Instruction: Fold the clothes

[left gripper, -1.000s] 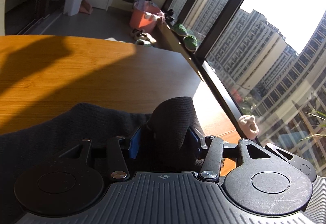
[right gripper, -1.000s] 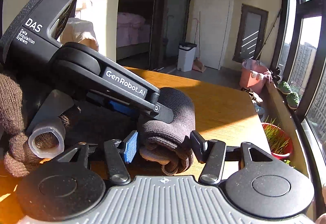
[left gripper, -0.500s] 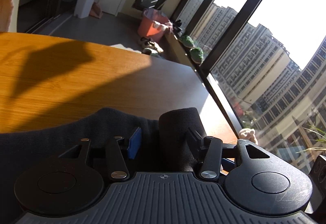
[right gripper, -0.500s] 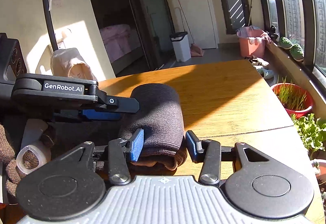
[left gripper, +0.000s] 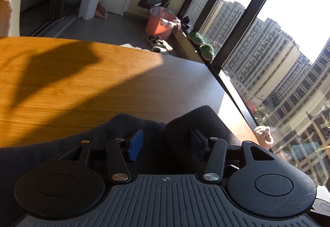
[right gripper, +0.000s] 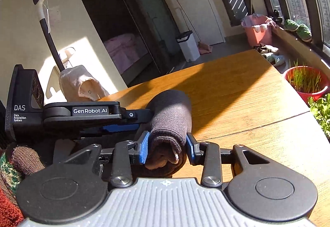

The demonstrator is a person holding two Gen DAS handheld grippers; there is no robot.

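On a sunlit wooden table (left gripper: 86,86) beside tall windows, the left wrist view shows the left gripper (left gripper: 165,142) with its jaws standing apart around a hump of dark knit garment (left gripper: 193,123); the blue pad sits clear of the cloth on one side, while the other finger presses against or is wrapped by the fold, and whether anything is truly pinched cannot be told. The fabric spreads away to the left and under the gripper body, where its outline is cut off. In the right wrist view, the right gripper (right gripper: 167,148) is clamped on the rolled end of the garment (right gripper: 171,115), both pads squeezing the thick bundle just above the table (right gripper: 247,103), with the left gripper (right gripper: 132,121) reaching in from the side to touch the same roll. The knit looks soft, light and limp, likely to sag and unroll if released, so the best hold appears to be on the thick rolled edge, where the layers bunch. What kind of garment it is stays unclear, and a knitted glove or sleeve (right gripper: 22,163) at the lower left is only partly seen.
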